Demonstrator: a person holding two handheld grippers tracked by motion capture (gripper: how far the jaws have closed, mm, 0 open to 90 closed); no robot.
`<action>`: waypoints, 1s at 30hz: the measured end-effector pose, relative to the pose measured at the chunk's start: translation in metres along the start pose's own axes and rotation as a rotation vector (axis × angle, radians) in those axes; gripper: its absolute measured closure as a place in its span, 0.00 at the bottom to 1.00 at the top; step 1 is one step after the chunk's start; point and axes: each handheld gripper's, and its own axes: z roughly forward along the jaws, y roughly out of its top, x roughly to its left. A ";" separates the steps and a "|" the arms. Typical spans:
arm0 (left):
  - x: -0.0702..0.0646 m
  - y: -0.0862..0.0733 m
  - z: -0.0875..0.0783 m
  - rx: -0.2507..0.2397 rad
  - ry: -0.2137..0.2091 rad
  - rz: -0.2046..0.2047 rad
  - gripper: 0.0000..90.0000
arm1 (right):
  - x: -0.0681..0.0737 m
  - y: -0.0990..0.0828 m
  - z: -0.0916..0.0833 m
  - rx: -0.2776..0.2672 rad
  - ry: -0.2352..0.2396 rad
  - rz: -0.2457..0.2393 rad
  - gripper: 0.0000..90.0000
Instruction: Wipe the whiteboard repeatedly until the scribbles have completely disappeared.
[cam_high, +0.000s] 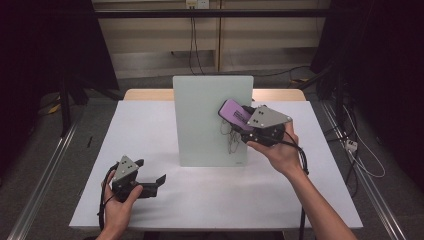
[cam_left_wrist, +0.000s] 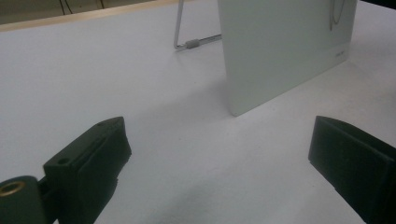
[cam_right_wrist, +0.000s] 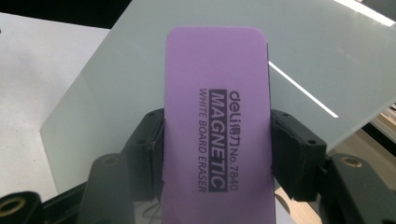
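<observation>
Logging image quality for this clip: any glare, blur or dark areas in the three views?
High view: dim, surroundings nearly black, white table evenly lit. Left gripper view: the near black fingers are soft. Right gripper view: sharp print on the purple rectangular whiteboard eraser, bright streak of glare on the pale glass whiteboard.

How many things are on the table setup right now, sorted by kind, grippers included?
Grippers: 2, the left gripper open, the right gripper shut on the eraser
Purple whiteboard eraser: 1
Standing whiteboard: 1
Table: 1
Total: 5
</observation>
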 end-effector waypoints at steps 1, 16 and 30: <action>0.000 0.000 0.000 0.001 0.000 0.004 0.05 | -0.001 0.001 0.001 -0.001 -0.003 -0.001 0.47; 0.001 -0.001 0.000 0.005 -0.007 -0.008 0.05 | -0.008 0.006 0.011 0.000 -0.015 0.007 0.47; 0.000 -0.001 0.000 0.007 -0.007 -0.003 0.05 | -0.004 0.005 0.013 0.025 -0.012 0.000 0.47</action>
